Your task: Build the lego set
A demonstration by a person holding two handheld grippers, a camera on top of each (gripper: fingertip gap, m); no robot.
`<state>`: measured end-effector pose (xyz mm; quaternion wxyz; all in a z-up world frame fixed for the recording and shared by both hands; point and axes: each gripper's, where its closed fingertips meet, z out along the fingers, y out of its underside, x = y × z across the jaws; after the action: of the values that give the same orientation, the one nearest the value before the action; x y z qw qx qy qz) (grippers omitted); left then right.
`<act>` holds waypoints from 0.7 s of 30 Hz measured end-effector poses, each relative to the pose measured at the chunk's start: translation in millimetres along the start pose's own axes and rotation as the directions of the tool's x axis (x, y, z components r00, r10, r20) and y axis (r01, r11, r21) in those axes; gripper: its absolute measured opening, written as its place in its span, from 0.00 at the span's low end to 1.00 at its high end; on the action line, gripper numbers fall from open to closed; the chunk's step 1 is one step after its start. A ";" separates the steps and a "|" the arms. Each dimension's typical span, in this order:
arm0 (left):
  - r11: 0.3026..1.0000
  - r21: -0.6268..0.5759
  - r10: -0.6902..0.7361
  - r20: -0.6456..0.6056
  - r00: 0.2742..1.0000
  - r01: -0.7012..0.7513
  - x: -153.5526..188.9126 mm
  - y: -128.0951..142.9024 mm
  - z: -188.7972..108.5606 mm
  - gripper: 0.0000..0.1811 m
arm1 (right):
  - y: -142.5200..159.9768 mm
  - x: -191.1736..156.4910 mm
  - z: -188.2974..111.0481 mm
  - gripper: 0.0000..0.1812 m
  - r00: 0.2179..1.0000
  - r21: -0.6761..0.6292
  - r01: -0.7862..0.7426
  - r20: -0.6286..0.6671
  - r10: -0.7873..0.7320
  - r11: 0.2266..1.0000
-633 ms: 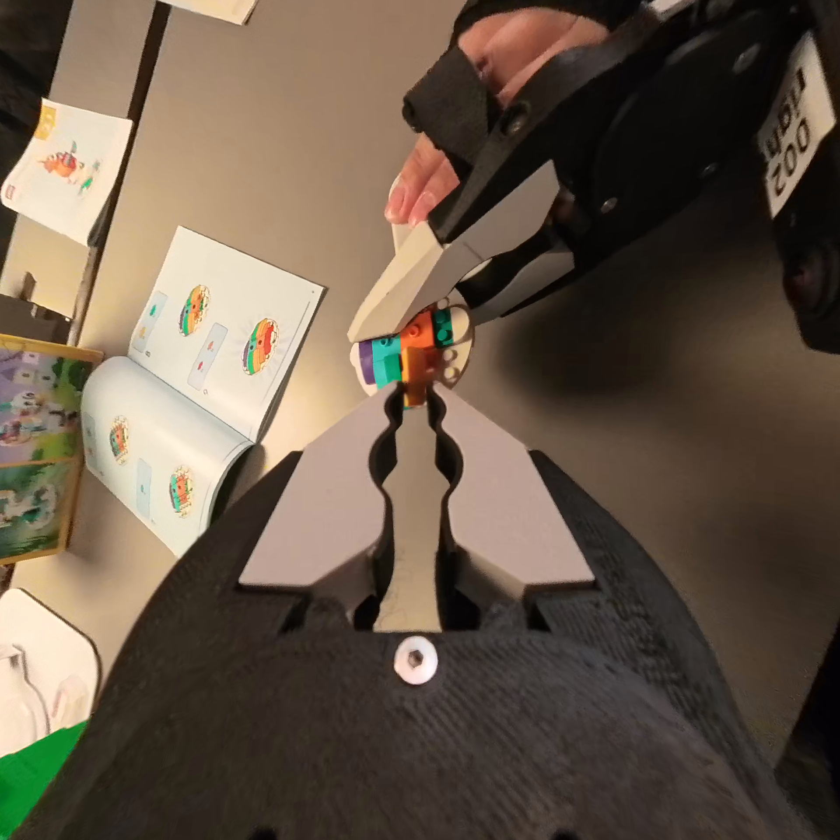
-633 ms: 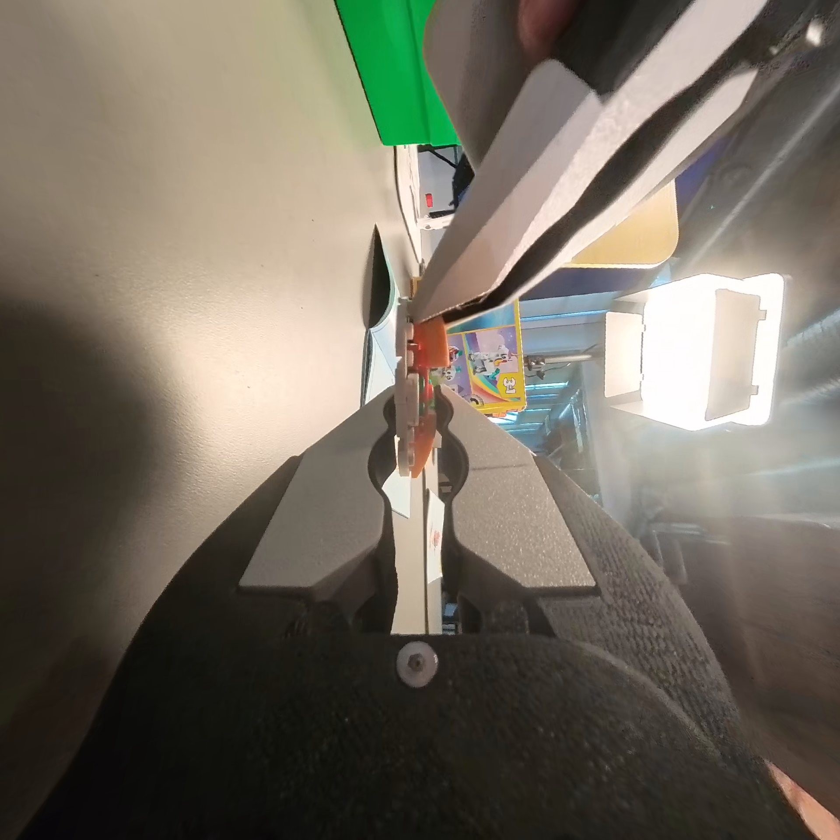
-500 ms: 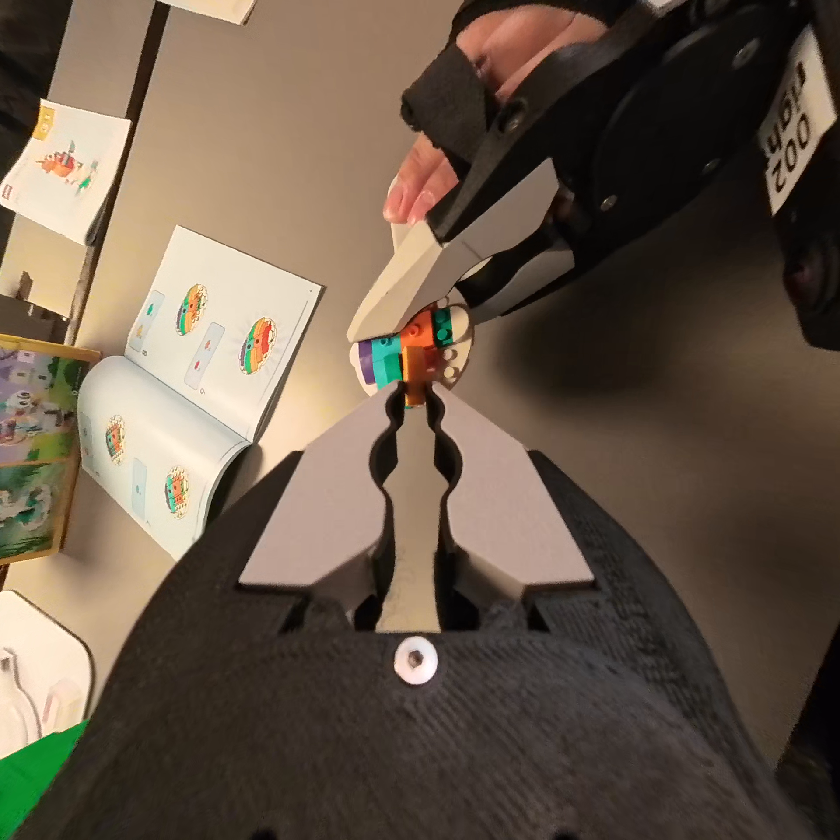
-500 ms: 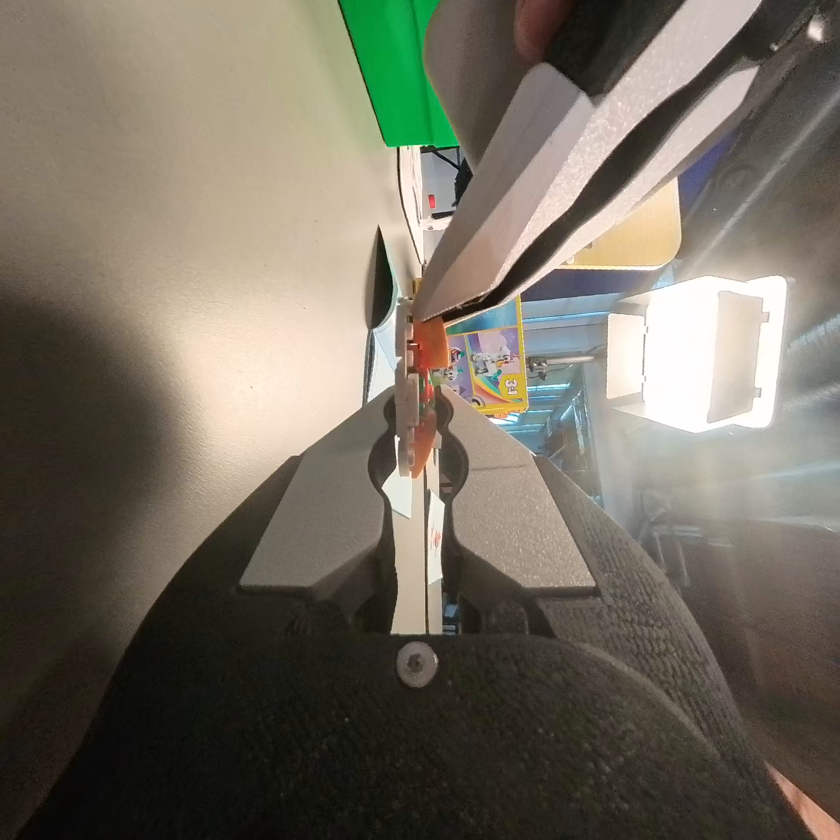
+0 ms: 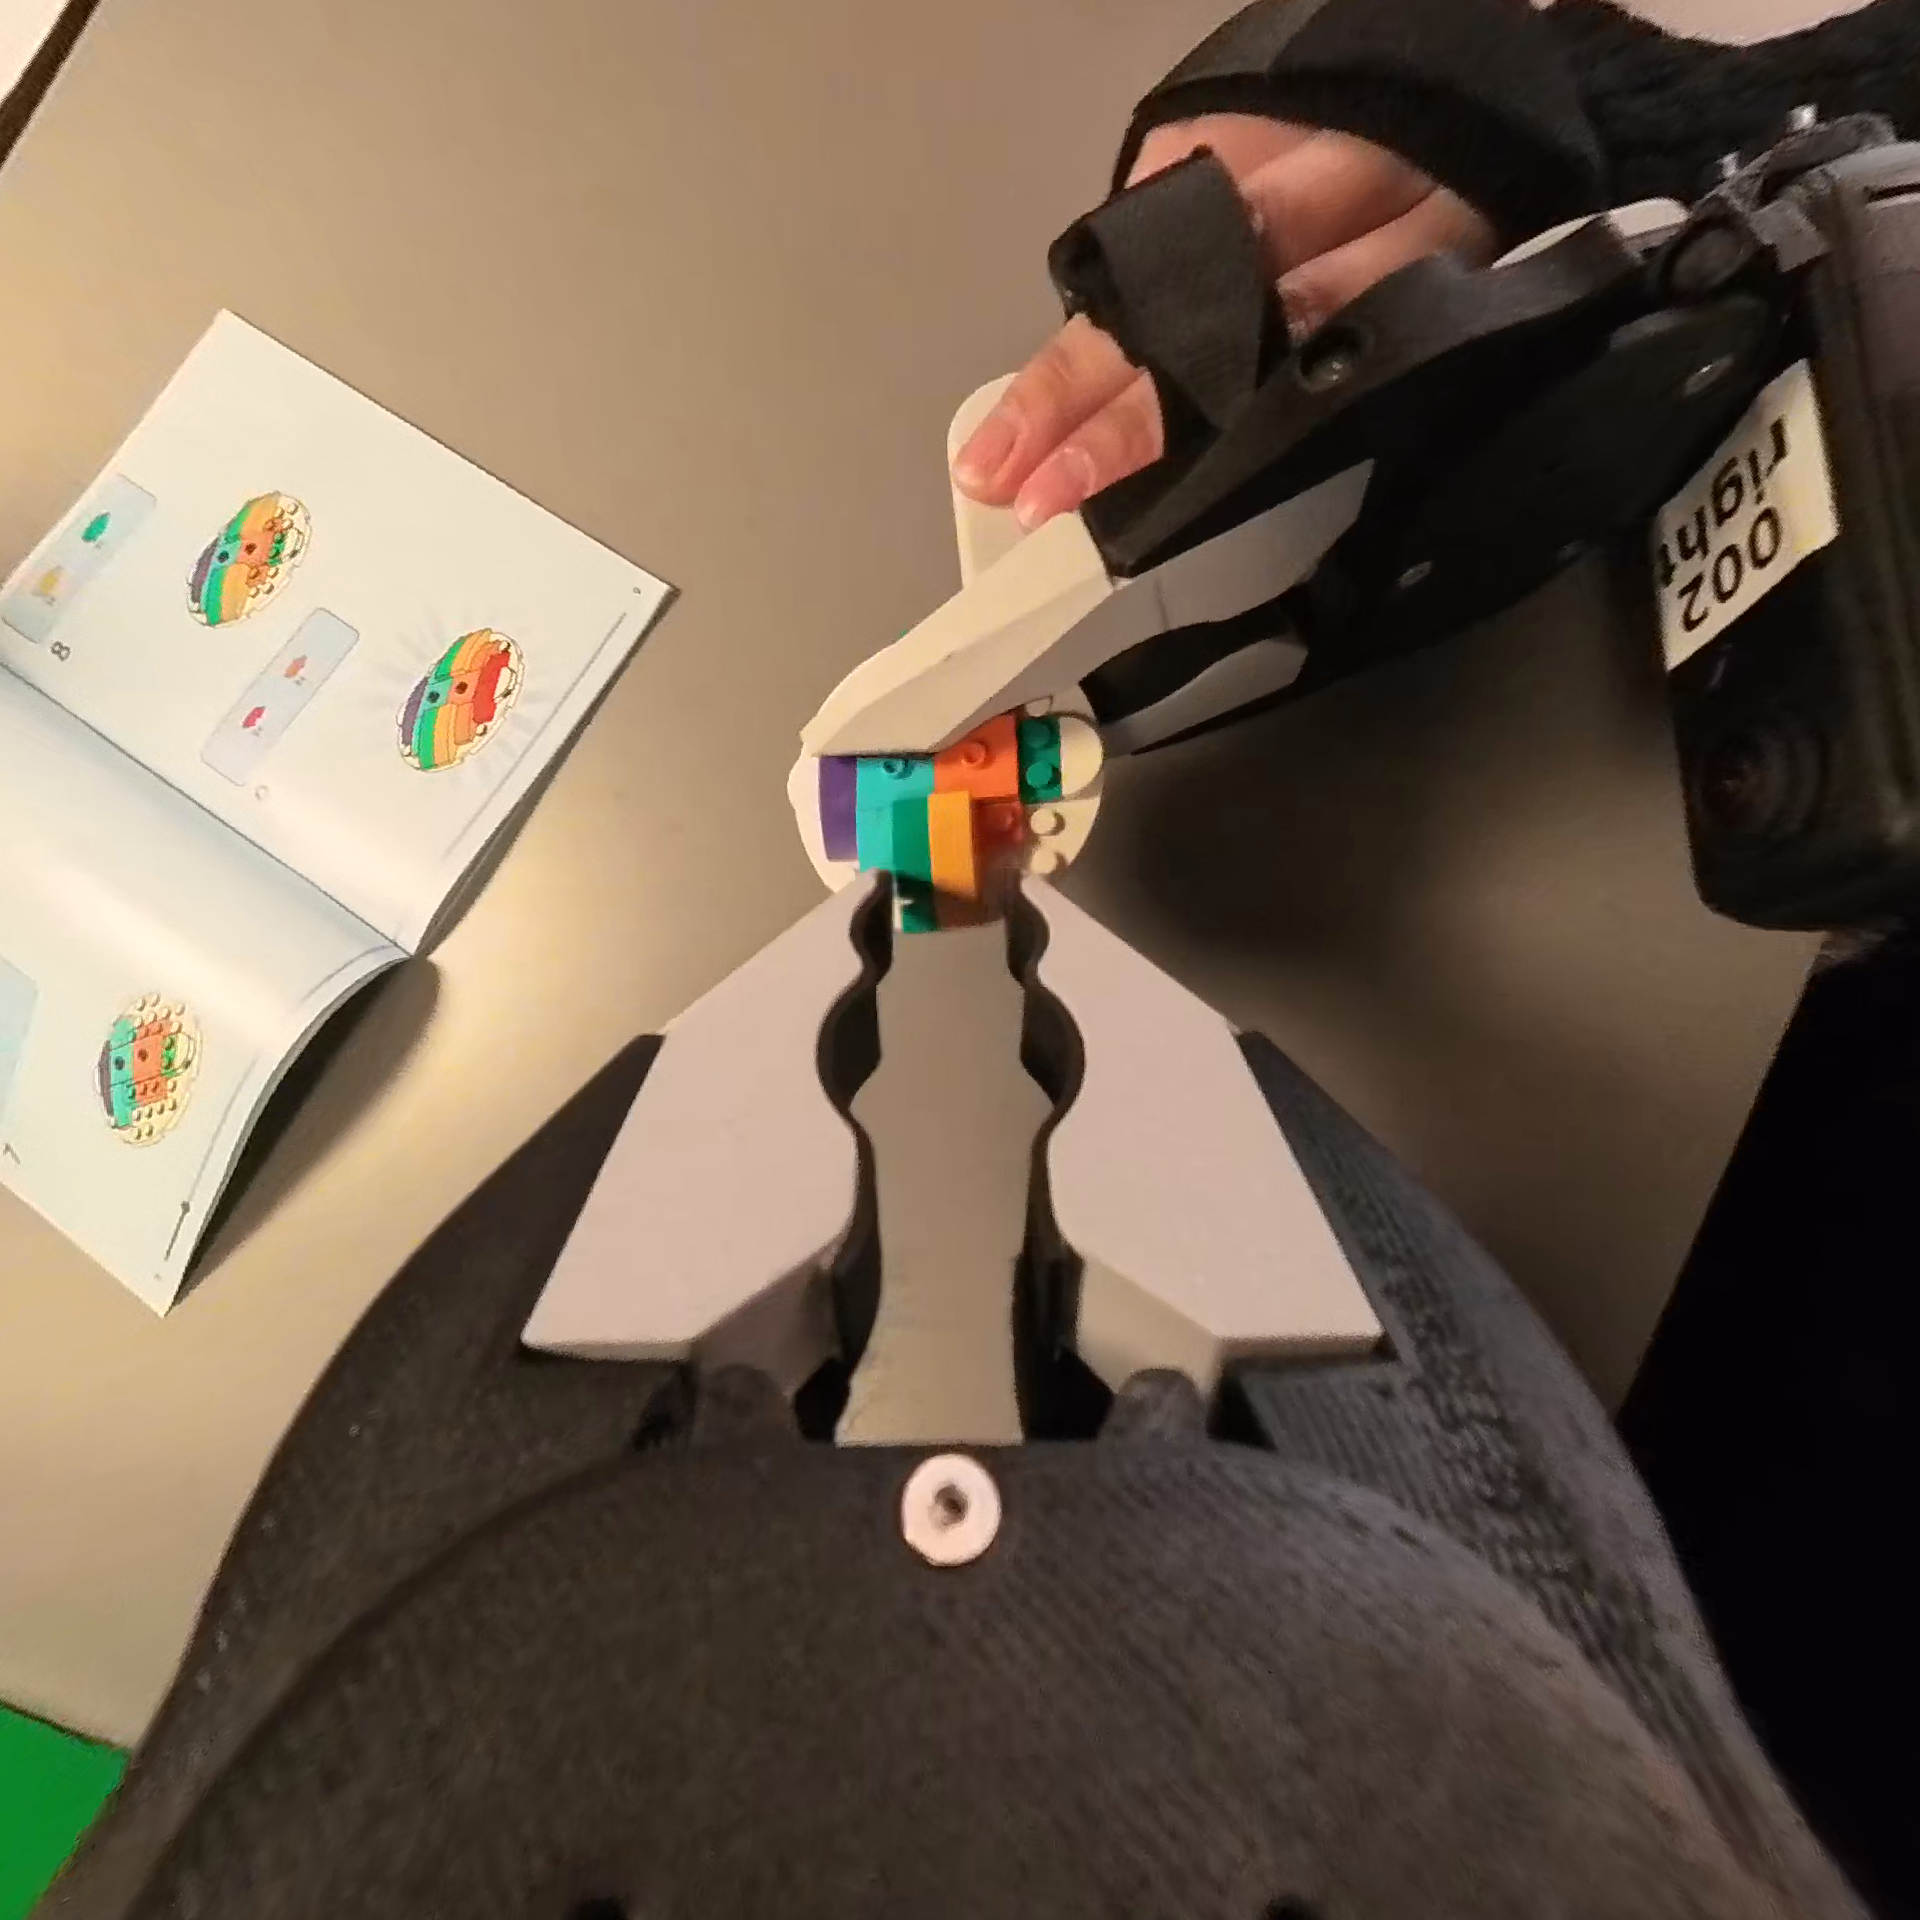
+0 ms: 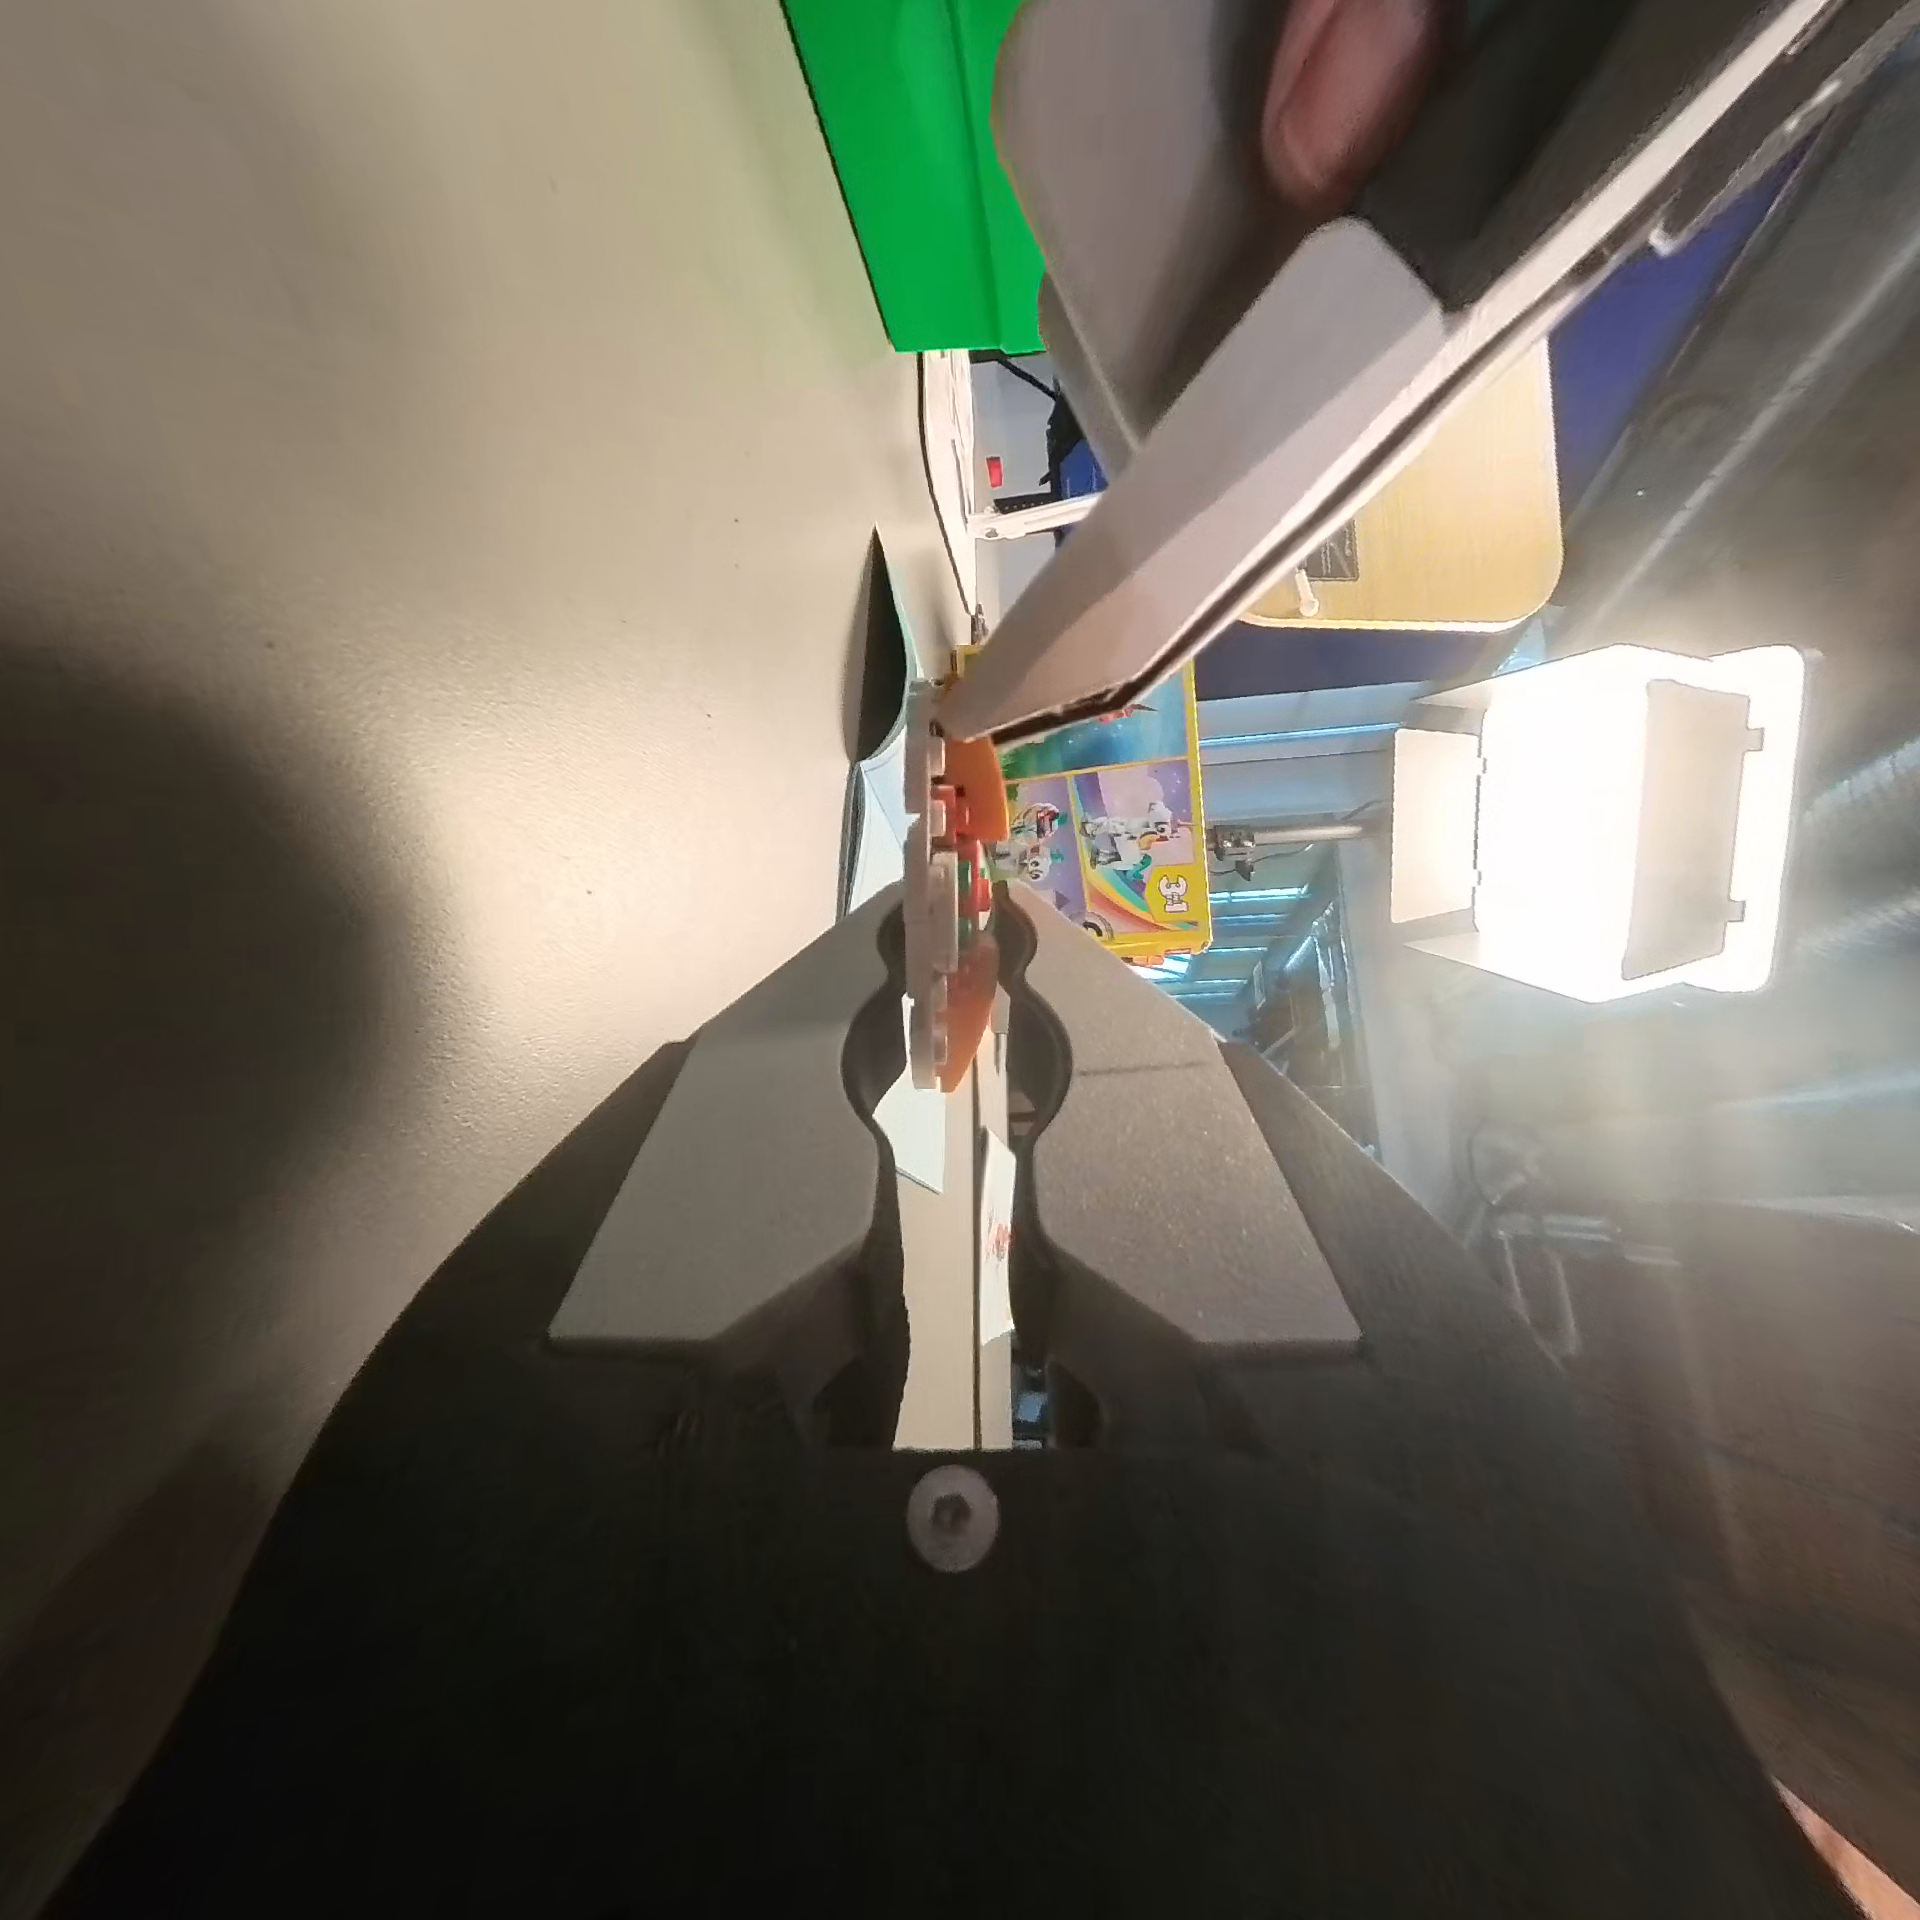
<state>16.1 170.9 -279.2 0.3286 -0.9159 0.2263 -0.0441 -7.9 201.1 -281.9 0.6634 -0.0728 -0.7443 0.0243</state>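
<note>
A round white lego build (image 5: 935,800) with purple, teal, green, orange and red bricks hangs in the air between both grippers. My left gripper (image 5: 956,899) has its jaws narrowly apart around the build's lower edge, touching green and orange bricks there. My right gripper (image 5: 831,748) comes from the upper right, shut on the build, with one finger over its studded face and the other behind it. In the right wrist view the build (image 6: 925,904) is edge-on between my right gripper's tips (image 6: 951,914). The left gripper's tip (image 6: 961,727) touches an orange brick (image 6: 977,800) on it.
An open instruction booklet (image 5: 312,779) lies on the grey table (image 5: 623,260) to the left. A green object (image 6: 914,177) is at the table's far side. A yellow lego box (image 6: 1132,831) and a bright lamp (image 6: 1600,821) stand beyond. A person's hand (image 5: 1070,426) holds the right gripper.
The left gripper's jaws have spread a little around the build's lower edge. Both grippers and the build have shifted together over the table; the booklet now looks nearer.
</note>
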 end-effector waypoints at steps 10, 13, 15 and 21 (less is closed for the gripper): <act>0.938 0.153 0.261 0.281 0.923 -0.312 -2.6 -11.0 -6.2 0.36 | 4.2 1.1 0.5 0.06 0.999 -0.013 -0.044 0.010 0.044 0.999; 0.808 0.056 0.468 0.544 0.696 -0.586 -8.6 -9.0 -6.5 0.32 | 3.2 -0.4 0.6 0.07 0.999 -0.011 -0.049 0.019 0.049 0.999; 0.715 -0.033 0.562 0.620 0.547 -0.698 -4.2 -8.3 -3.2 0.28 | 2.8 -1.3 0.7 0.07 0.998 -0.010 -0.053 0.025 0.053 0.999; 0.655 -0.133 0.624 0.650 0.434 -0.744 -1.3 -5.0 11.3 0.25 | 1.5 -4.4 0.8 0.07 0.996 -0.005 -0.069 0.049 0.070 0.998</act>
<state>19.5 181.5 -284.8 0.4521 -0.6661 0.4455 0.3918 -8.1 202.0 -286.5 0.6435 -0.0990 -0.7575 0.0481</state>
